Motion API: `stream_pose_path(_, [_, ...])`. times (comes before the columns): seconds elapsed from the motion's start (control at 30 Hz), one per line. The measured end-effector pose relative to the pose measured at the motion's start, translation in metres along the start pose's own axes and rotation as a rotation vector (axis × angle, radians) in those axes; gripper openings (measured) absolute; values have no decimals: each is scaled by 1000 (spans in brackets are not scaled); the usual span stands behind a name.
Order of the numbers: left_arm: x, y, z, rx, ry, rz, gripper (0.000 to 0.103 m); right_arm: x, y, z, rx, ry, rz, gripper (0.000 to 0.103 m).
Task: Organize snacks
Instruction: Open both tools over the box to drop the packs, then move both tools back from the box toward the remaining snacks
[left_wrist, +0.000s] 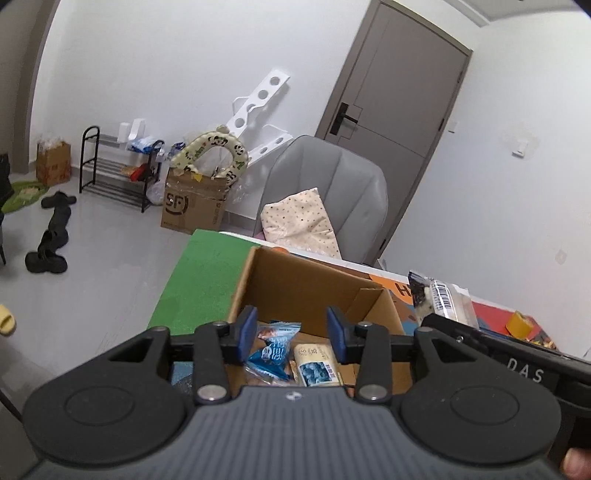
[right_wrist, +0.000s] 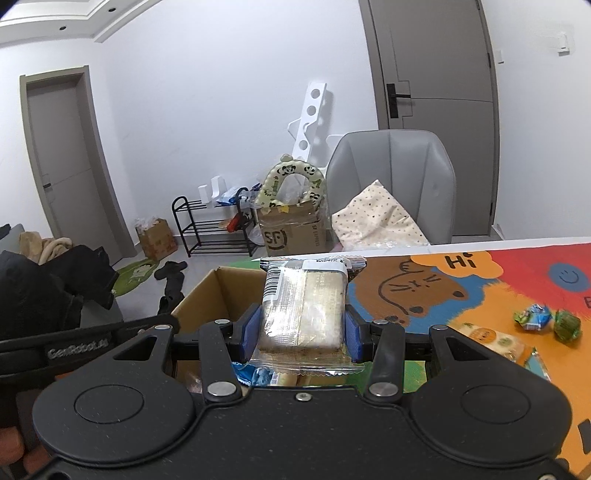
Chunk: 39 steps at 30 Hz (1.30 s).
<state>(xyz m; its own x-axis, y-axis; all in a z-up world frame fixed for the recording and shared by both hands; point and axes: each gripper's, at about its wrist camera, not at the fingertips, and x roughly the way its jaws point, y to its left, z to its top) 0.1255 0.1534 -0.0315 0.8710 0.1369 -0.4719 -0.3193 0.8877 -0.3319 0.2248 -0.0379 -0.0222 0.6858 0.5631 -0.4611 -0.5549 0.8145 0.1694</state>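
Observation:
An open cardboard box (left_wrist: 295, 284) stands on the table; it also shows in the right wrist view (right_wrist: 207, 291). Inside lie a blue snack packet (left_wrist: 275, 349) and a beige packet (left_wrist: 317, 363). My left gripper (left_wrist: 291, 334) is open and empty just above the box. My right gripper (right_wrist: 301, 334) is shut on a clear-wrapped biscuit pack (right_wrist: 304, 306), held upright over the box's right side; the pack also shows in the left wrist view (left_wrist: 441, 299). Several loose snacks lie on the mat at right: a green-blue candy (right_wrist: 533, 317), a green candy (right_wrist: 567, 325), a beige packet (right_wrist: 493, 338).
A colourful play mat (right_wrist: 480, 284) covers the table, with a green part (left_wrist: 199, 277) left of the box. A yellow tape roll (left_wrist: 521, 323) lies on the mat. A grey chair (right_wrist: 391, 177) with a dotted cushion stands behind the table.

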Motion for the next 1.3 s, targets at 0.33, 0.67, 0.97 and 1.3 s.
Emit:
stream_pose_path(0.33, [-22, 11, 2, -22, -32, 41, 64, 10, 12, 5, -15, 12, 62, 68])
stream_pose_path(0.67, [-23, 9, -6, -25, -20, 92, 87, -12, -20, -11, 82, 51, 21, 68])
stream_pose_path(0.97, [-25, -25, -14, 20, -27, 66, 92, -43, -64, -24, 143, 39, -47, 72])
stream_pose_path(1.3, [-16, -70, -26, 78, -3, 16, 92, -67, -105, -34, 176, 40, -87, 76])
